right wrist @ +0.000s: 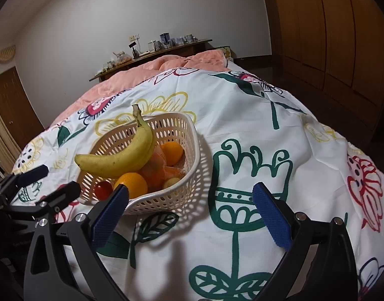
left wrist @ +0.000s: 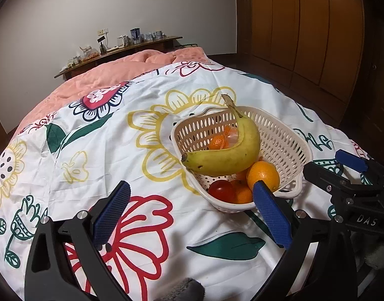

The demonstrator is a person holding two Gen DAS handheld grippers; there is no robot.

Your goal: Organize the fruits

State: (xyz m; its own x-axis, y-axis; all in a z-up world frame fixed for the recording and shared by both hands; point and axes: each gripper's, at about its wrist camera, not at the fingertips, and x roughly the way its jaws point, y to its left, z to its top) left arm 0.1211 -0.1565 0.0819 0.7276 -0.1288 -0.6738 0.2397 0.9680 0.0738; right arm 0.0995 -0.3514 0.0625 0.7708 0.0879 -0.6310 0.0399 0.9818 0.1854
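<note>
A white perforated basket (left wrist: 279,138) (right wrist: 171,125) sits on the flowered bedspread. Across its top lies a yellow banana (left wrist: 224,158) (right wrist: 121,158). Under it are an orange (left wrist: 263,175) (right wrist: 131,184), a red round fruit (left wrist: 220,190) (right wrist: 104,189), a second orange (right wrist: 171,153), a small yellow-green fruit (right wrist: 170,182) and bagged mandarin pieces (left wrist: 224,138). My left gripper (left wrist: 192,188) (right wrist: 51,180) is open just short of the basket's near left side, holding nothing. My right gripper (right wrist: 190,190) (left wrist: 327,165) stands open at the basket's near right, also holding nothing.
The white bedspread (left wrist: 116,150) with flower prints covers the bed, and a pink blanket (left wrist: 116,75) lies at its far end. Behind it a wooden shelf (left wrist: 121,47) carries several small items. Brown wardrobe doors (left wrist: 304,25) run along the right.
</note>
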